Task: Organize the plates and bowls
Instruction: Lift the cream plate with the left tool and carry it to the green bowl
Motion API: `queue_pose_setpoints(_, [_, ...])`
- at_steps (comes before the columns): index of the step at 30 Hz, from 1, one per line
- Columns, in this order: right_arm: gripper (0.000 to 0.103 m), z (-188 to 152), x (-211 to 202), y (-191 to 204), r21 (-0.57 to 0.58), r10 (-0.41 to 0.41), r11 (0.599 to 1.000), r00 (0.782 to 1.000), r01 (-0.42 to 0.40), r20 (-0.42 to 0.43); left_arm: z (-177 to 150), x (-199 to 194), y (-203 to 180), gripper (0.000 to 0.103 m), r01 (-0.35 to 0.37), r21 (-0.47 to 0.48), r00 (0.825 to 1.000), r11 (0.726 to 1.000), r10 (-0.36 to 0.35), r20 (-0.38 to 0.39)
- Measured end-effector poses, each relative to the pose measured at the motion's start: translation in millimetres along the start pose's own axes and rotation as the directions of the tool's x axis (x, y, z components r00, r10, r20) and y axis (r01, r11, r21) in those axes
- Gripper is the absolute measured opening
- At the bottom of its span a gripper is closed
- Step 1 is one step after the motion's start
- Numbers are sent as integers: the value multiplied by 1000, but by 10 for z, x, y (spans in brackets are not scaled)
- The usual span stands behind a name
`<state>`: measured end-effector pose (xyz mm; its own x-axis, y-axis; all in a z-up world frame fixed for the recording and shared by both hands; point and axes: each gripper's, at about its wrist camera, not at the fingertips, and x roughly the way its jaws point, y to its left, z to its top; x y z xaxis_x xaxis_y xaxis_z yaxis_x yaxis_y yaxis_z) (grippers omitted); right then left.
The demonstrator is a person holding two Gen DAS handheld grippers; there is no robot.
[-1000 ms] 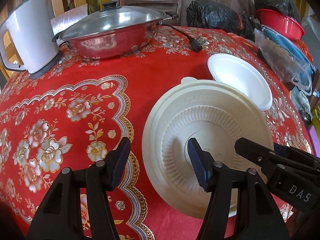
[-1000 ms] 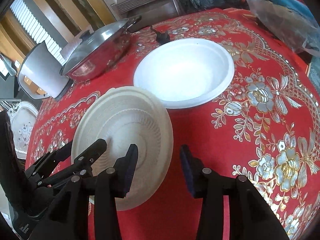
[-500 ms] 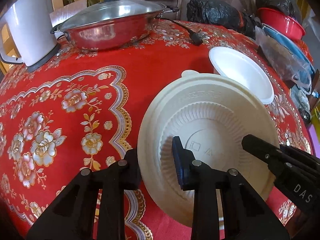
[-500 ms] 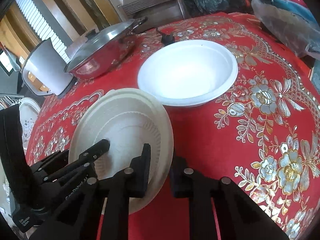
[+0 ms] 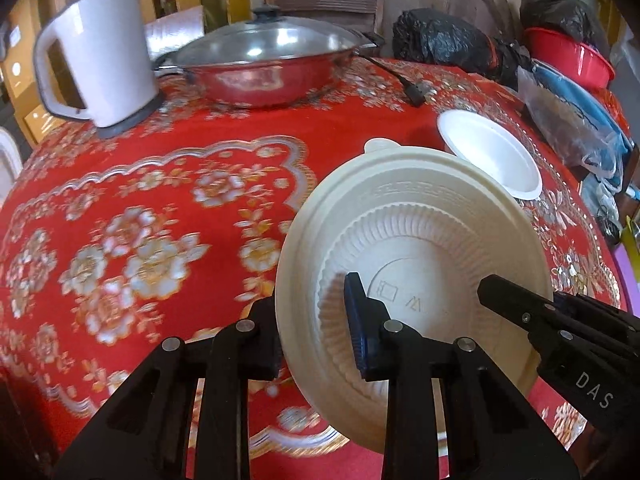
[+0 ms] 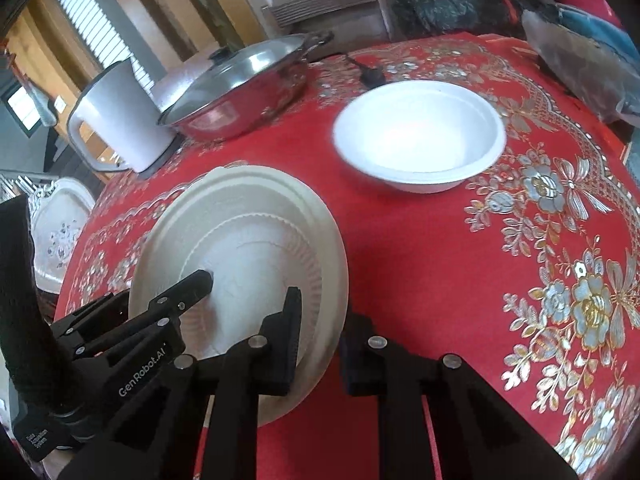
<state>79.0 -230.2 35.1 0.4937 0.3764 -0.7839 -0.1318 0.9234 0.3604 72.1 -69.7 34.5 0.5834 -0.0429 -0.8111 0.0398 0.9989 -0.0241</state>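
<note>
A cream ribbed plate (image 5: 420, 216), upside down, is lifted off the red tablecloth and tilted. My left gripper (image 5: 316, 320) is shut on its left rim, one finger under and one on top. My right gripper (image 6: 320, 328) is shut on its right rim; it shows in the left wrist view (image 5: 560, 332) too. The plate also shows in the right wrist view (image 6: 248, 224). A white foam bowl (image 6: 420, 136) stands upright on the cloth beyond the plate, also seen in the left wrist view (image 5: 488, 156).
A lidded steel wok (image 5: 272, 68) and a white kettle (image 5: 96, 52) stand at the back left. A black plug (image 5: 416, 94) lies near the bowl. Black bags (image 5: 444, 40), a red basin (image 5: 572, 60) and plastic bags (image 5: 576, 128) crowd the right edge.
Both grippers closed from open onto opposite rims of the cream plate, and the plate has risen off the cloth and tilted.
</note>
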Motion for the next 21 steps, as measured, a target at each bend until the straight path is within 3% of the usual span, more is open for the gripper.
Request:
queue_pose_setpoints(14, [15, -252, -35, 887, -133, 78, 988, 997, -81, -26, -419, -605, 840, 26, -106, -112, 993, 988, 111, 35])
queue_pose_setpoints(21, [17, -387, -5, 1402, -217, 116, 968, 992, -124, -51, -630, -990, 1318, 26, -158, -178, 982, 971, 174, 78])
